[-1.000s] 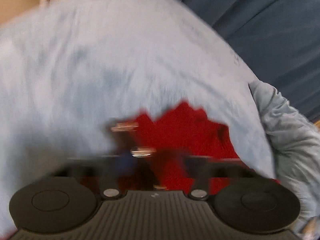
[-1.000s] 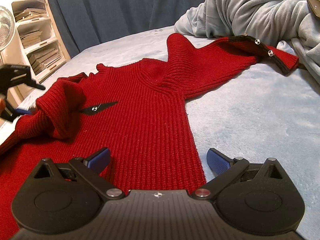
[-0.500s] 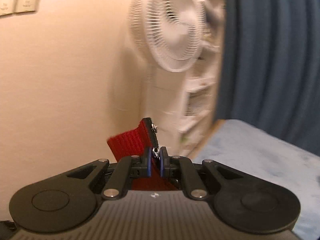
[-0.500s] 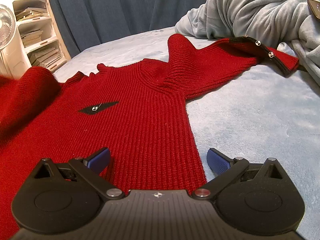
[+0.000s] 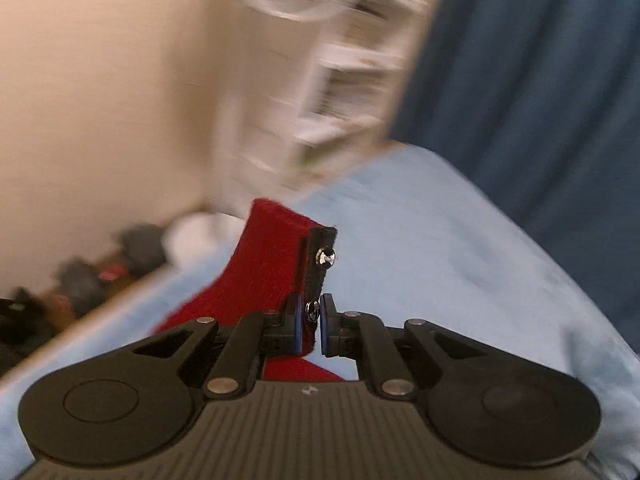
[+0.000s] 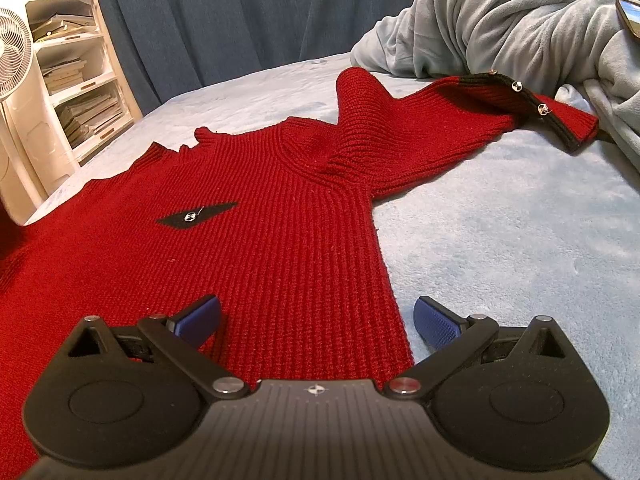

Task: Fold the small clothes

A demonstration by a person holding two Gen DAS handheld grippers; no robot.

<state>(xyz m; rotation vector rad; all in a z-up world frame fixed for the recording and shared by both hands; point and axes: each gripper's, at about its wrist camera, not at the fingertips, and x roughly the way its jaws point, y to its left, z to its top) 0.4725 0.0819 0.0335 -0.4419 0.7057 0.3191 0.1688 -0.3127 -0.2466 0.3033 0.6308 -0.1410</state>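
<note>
A red knit sweater (image 6: 272,240) lies spread on a light blue bed cover (image 6: 520,240), its right sleeve (image 6: 460,128) stretched toward the far right with a black studded cuff. My left gripper (image 5: 310,320) is shut on the other sleeve's black studded cuff (image 5: 320,264), holding it up above the bed; the red sleeve (image 5: 264,264) hangs below it. My right gripper (image 6: 316,316) stands open low over the sweater's lower right edge, nothing pressed between its blue pads (image 6: 434,322).
A rumpled grey blanket (image 6: 520,28) is piled at the far right with a phone (image 6: 630,16) on it. A white fan (image 6: 12,56) and white shelves (image 6: 76,76) stand at the left, blue curtains (image 6: 240,12) behind. Dark objects (image 5: 80,276) lie beside the bed.
My left gripper has risen with the cuff, and its view has swung from the bed to the wall and shelves. The bunched left sleeve has left the right wrist view. The right gripper stayed still.
</note>
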